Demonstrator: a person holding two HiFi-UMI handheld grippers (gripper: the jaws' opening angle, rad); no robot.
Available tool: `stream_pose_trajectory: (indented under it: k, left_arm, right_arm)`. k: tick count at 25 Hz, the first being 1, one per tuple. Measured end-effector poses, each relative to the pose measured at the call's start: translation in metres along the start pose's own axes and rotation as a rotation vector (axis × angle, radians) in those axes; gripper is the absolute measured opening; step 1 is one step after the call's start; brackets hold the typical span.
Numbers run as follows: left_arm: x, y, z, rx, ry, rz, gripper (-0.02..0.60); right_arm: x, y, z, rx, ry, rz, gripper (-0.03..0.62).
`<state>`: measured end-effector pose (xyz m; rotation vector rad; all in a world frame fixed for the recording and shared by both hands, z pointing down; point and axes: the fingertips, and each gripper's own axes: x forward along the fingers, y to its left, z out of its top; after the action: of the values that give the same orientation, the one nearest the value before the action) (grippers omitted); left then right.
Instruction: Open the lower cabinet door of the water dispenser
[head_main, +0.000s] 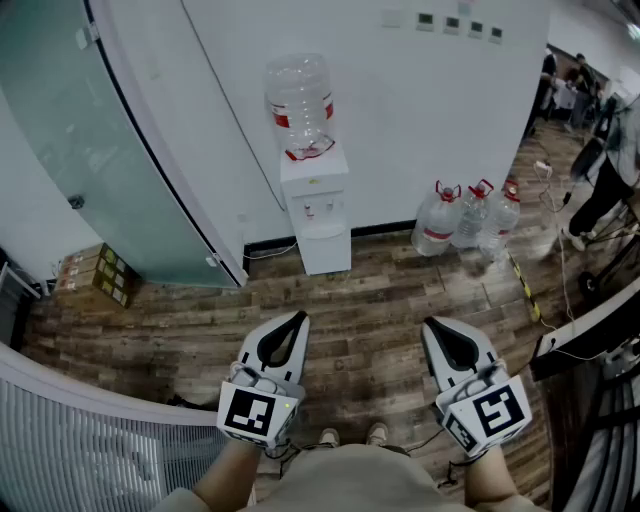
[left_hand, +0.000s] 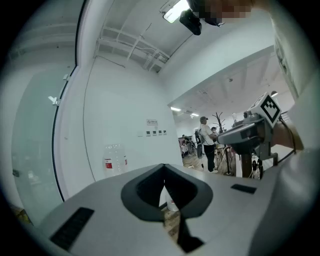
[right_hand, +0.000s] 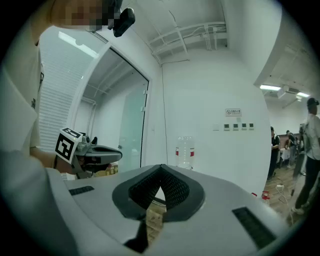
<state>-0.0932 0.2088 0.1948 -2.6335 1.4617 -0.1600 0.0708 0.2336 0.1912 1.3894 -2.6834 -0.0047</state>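
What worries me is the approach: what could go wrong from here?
The left gripper and right gripper are both shut, far from the water dispenser; arriving shut, they might only bump its lower door. A hard pull could rock the top bottle. Spare bottles stand on the floor nearby.

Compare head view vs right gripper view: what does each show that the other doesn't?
Head view only: the lower cabinet door of the dispenser, apparently closed, and the person's shoes.
Right gripper view only: ceiling pipes, and the right gripper seen head-on, jaws shut with nothing between them.
Both: the water bottle on top, the glass door, the left gripper.
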Motion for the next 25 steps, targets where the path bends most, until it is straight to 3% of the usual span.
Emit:
stream_pose_trajectory:
  k: [14,25]
  left_arm:
    - [0.012,-0.021,-0.012,0.017,0.027,-0.007,0.005]
    - [0.034,-0.055,-0.014,0.001,0.047,0.028,0.005]
  right_arm:
    - [-0.014,-0.022,-0.012,0.042,-0.007,-0.008,0.006]
    - [-0.031,-0.054,-0.035,0.055,0.011,0.047,0.006]
